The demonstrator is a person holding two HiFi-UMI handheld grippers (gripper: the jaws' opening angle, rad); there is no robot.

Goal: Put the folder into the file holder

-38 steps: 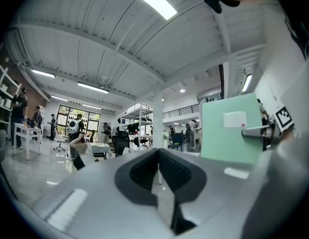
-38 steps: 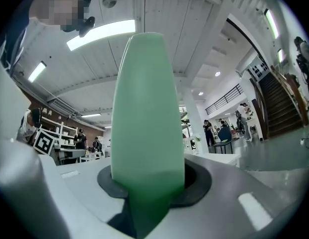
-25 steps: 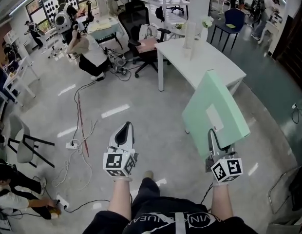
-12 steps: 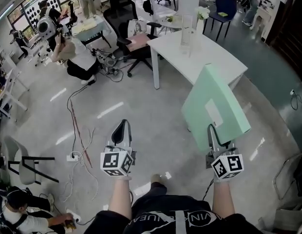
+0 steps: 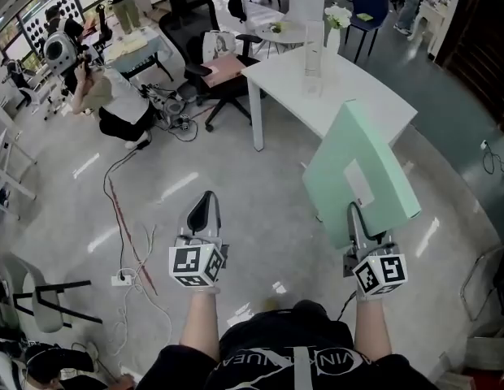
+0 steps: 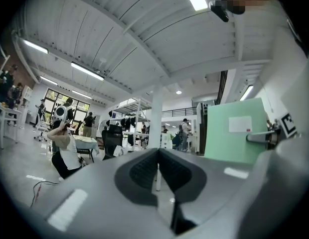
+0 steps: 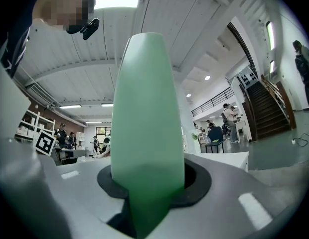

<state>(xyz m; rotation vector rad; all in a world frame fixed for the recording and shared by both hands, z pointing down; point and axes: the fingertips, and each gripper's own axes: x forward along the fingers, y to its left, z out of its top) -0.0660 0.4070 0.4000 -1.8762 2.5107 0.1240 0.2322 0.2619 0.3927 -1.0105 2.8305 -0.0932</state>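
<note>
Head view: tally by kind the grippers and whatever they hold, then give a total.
Grippers: 2, the left gripper shut with nothing in it, the right gripper shut on the lower edge of the folder.
Green folder: 1, held up off the floor.
Total: 3

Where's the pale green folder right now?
Head view, right side: the pale green folder stands upright, clamped in the right gripper, near the white table.

Glossy grey floor (image 5: 260, 193); white table (image 5: 358, 96); black office chair (image 5: 197, 21).
</note>
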